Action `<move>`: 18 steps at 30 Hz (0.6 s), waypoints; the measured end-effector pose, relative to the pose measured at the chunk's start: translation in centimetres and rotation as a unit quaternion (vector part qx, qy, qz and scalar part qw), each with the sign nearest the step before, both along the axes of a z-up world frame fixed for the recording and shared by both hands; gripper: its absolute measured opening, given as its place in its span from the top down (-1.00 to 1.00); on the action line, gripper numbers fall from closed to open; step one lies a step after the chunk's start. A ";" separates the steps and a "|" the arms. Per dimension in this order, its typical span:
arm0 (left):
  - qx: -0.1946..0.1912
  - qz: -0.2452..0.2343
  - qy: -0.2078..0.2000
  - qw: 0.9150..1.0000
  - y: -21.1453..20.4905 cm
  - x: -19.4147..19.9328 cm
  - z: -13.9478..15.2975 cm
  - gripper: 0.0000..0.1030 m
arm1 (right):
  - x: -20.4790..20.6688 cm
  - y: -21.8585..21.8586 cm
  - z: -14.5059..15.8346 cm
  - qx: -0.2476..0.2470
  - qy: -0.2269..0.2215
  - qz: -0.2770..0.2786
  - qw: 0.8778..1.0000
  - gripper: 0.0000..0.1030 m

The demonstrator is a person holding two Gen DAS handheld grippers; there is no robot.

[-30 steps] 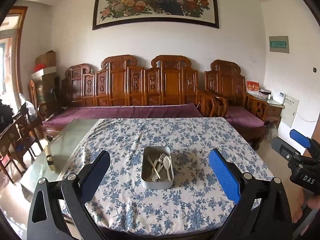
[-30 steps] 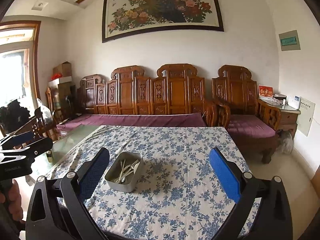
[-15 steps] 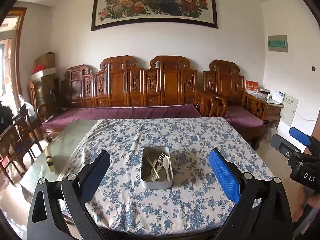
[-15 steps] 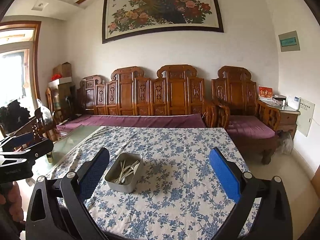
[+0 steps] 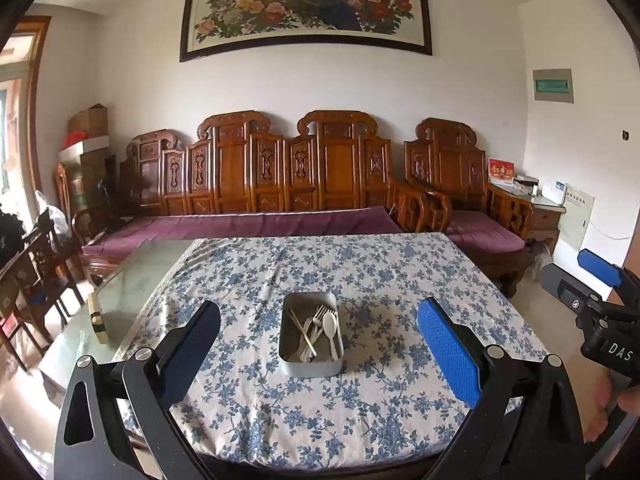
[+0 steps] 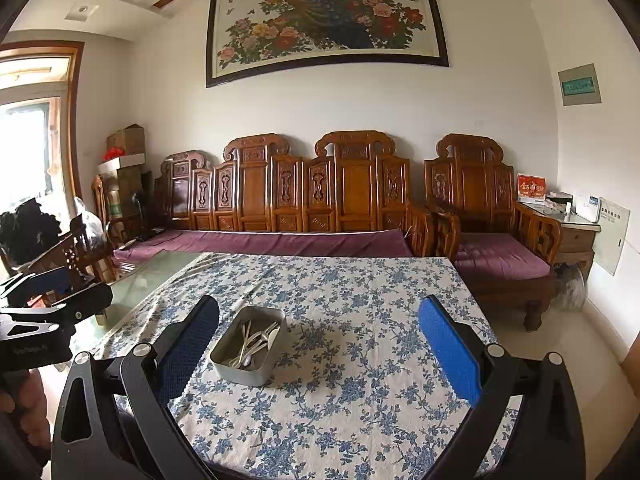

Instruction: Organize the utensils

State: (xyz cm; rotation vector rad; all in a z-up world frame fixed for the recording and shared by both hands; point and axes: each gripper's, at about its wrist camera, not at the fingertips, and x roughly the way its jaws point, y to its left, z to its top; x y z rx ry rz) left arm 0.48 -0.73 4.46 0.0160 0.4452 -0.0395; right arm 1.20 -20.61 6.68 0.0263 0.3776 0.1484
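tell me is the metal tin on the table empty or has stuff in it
Not empty: the open-topped metal tin holds loose utensils, a fork and white spoon among them.

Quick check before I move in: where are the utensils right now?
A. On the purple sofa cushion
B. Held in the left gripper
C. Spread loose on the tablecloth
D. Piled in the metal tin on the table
D: the fork, white spoon and other pieces lie jumbled inside the metal tin on the floral tablecloth, and both the left gripper and right gripper are open and empty.
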 end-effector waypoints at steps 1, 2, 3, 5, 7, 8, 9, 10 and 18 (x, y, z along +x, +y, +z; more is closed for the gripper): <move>0.000 0.000 0.000 1.000 0.0 0.0 0.0 -0.85 | 0.0 0.0 0.0 0.000 0.000 0.000 1.000 -0.95; 0.001 0.000 0.000 1.000 0.0 0.0 0.0 -0.85 | 0.0 0.0 0.0 0.000 0.000 0.000 1.000 -0.95; 0.000 0.000 0.000 1.000 0.0 0.0 0.0 -0.85 | 0.0 0.0 0.0 -0.001 0.000 0.000 1.000 -0.95; 0.001 -0.001 0.000 1.000 -0.1 0.0 0.0 -0.85 | 0.0 0.0 0.0 0.000 0.000 0.000 1.000 -0.95; 0.002 -0.002 0.000 1.000 -0.2 0.0 0.1 -0.85 | 0.0 0.0 0.0 -0.001 -0.001 0.000 1.000 -0.95; 0.001 -0.002 0.000 1.000 -0.2 0.0 0.1 -0.85 | -0.1 0.1 0.1 -0.001 -0.001 0.000 1.000 -0.95; 0.001 -0.002 0.000 1.000 -0.2 0.0 0.1 -0.85 | -0.1 0.0 0.1 -0.001 -0.001 0.001 1.000 -0.95; 0.001 -0.002 0.000 1.000 -0.2 0.0 0.1 -0.85 | -0.2 0.0 0.1 -0.001 -0.001 0.000 1.000 -0.95; 0.002 -0.002 0.000 1.000 -0.2 0.0 0.1 -0.85 | -0.1 0.0 0.1 -0.001 -0.001 0.000 1.000 -0.95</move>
